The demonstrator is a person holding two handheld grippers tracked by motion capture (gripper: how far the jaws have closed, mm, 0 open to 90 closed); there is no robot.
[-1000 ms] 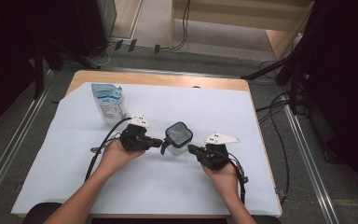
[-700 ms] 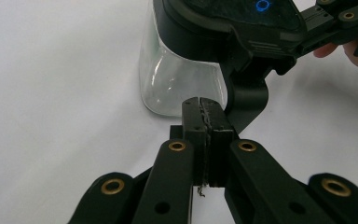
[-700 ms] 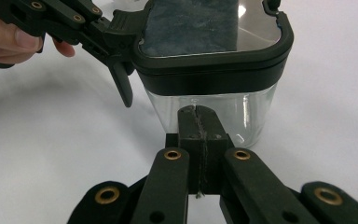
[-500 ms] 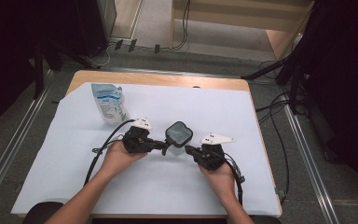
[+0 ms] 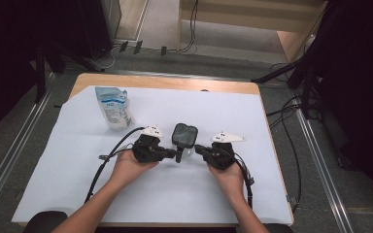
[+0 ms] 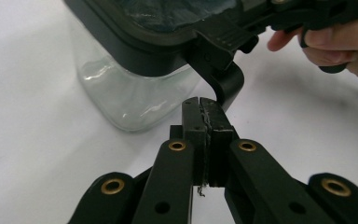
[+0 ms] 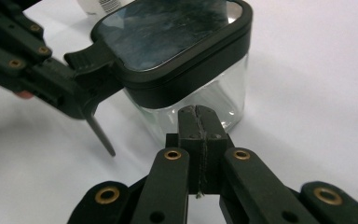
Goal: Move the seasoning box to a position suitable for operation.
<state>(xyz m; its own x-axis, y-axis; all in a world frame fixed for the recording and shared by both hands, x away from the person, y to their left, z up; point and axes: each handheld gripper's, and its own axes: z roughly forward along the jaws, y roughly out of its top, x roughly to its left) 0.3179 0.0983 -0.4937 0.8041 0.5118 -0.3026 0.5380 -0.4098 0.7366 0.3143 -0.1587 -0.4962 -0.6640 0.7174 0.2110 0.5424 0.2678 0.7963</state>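
A square glass jar (image 5: 184,136) with a black lid (image 7: 172,32) stands at the middle of the table, between my two grippers. My left gripper (image 6: 204,101) is shut with nothing between its jaws. Its tip sits against the lid's black latch (image 6: 223,81) on the jar's left side, and it also appears in the high view (image 5: 176,155). My right gripper (image 7: 198,111) is shut too and holds nothing. Its tip is close against the jar's glass wall (image 7: 223,100) just under the lid, on the jar's right in the high view (image 5: 197,147).
A white sheet (image 5: 77,184) covers the wooden table (image 5: 165,82). A pale blue and white pouch (image 5: 112,108) stands at the back left. Cables trail from both grippers toward the front edge. Metal rails (image 5: 315,160) run along both sides of the table.
The right gripper has edged slightly toward the jar. The left gripper and the jar have kept their places.
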